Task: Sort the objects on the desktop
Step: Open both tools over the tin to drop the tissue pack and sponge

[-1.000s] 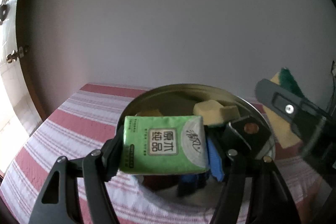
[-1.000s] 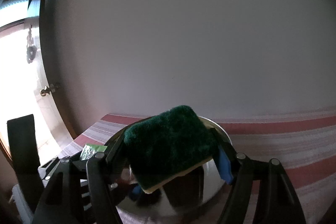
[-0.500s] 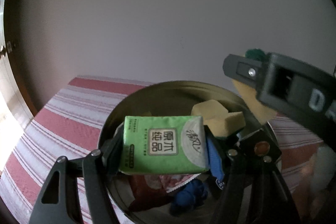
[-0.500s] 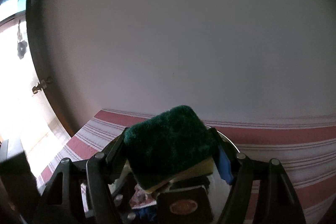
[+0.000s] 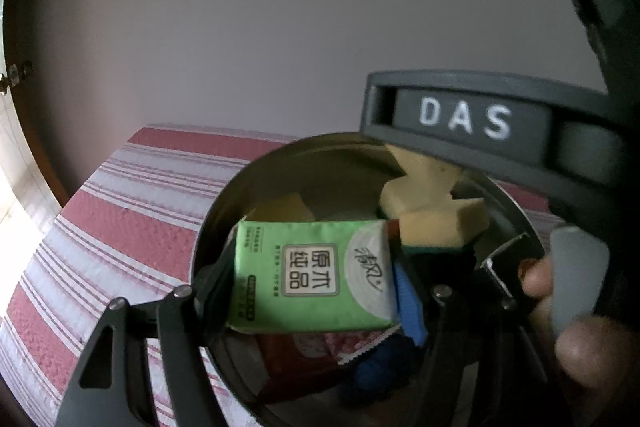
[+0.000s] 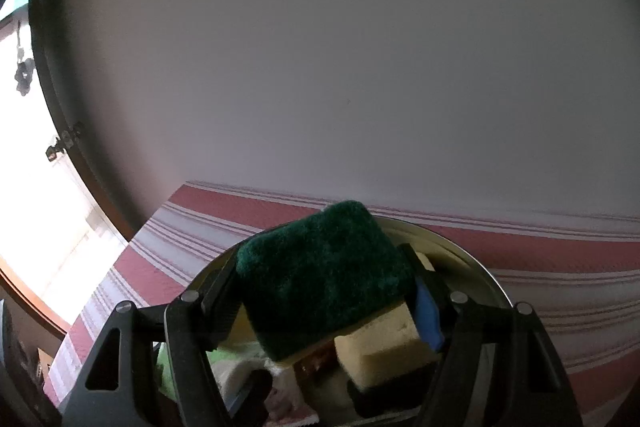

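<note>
Left wrist view: the left gripper (image 5: 316, 283) is clamped on a flat green plastic tissue pack (image 5: 314, 277) with a grey-white printed label, its black fingers pressing both short ends. The pack hangs just above the mouth of a round, shiny metal bowl (image 5: 208, 227) that stands on a red-and-white striped woven tablecloth (image 5: 120, 211). Inside the bowl, behind the pack, lie pale yellow foam sponge blocks (image 5: 432, 211), one with a dark green scouring underside. Below the pack sit a red-and-white crinkly snack wrapper (image 5: 320, 351) and something blue, too dark to tell. Over the bowl's right rim reaches the dark grey plastic body of the right gripper (image 5: 480, 123), lettered "DAS", with a hand (image 5: 576, 331) on it, blurred.

Right wrist view: the right gripper (image 6: 324, 291) squeezes a rectangular sponge with a fuzzy dark green scouring top and yellow foam base (image 6: 324, 275), tilted, its far end raised. The sponge is held over the near part of the metal bowl (image 6: 472, 267). In the bowl beneath it lies a yellow foam sponge block (image 6: 384, 351) with a dark underside, and left of that something green and white, partly hidden by the fingers.
</note>
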Available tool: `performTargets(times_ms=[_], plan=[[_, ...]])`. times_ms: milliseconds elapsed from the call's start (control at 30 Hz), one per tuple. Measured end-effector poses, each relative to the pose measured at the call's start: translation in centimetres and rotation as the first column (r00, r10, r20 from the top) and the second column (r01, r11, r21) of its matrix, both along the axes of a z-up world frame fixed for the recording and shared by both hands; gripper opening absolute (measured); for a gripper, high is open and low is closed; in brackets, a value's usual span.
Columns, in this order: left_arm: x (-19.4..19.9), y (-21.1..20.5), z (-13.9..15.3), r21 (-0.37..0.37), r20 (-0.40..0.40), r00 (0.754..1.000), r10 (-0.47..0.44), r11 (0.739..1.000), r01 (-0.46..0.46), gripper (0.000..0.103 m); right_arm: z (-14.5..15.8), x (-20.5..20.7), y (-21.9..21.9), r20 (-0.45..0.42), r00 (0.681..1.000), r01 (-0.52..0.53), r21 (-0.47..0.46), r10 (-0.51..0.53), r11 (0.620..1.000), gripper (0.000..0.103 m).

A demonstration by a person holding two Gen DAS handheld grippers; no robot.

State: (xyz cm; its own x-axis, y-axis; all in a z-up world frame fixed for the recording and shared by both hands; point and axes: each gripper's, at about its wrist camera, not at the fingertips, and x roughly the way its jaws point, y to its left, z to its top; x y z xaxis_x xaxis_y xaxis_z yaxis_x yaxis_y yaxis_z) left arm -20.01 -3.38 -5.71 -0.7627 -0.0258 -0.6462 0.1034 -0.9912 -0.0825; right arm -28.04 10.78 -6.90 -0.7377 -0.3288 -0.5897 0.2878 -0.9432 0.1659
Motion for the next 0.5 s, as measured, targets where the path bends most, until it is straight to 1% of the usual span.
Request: performTargets(times_ms=[167,300,500], plan=[[-0.3,0.3,-0.5,-0.008,0.023,1.0,-0.013,1.0,0.013,0.068,-0.6,-1.9,-0.4,0.044,0.999,-0.003,0.056,0.001,0.998,0.074],[-0.7,0.5,-0.9,-0.014,0.04,0.999,-0.027,1.0,0.027,0.068,-0.6,-3.1,-0.6,0.045,0.999,0.0,0.181,-0.009,0.984,0.073],[-0.9,0.9,-1.2,-0.038,0.049,0.998,-0.03,0.999,0.032,0.068,-1.8,-4.8,-0.2,0.107,0.994,-0.027,0.183,0.008,0.983,0.074]])
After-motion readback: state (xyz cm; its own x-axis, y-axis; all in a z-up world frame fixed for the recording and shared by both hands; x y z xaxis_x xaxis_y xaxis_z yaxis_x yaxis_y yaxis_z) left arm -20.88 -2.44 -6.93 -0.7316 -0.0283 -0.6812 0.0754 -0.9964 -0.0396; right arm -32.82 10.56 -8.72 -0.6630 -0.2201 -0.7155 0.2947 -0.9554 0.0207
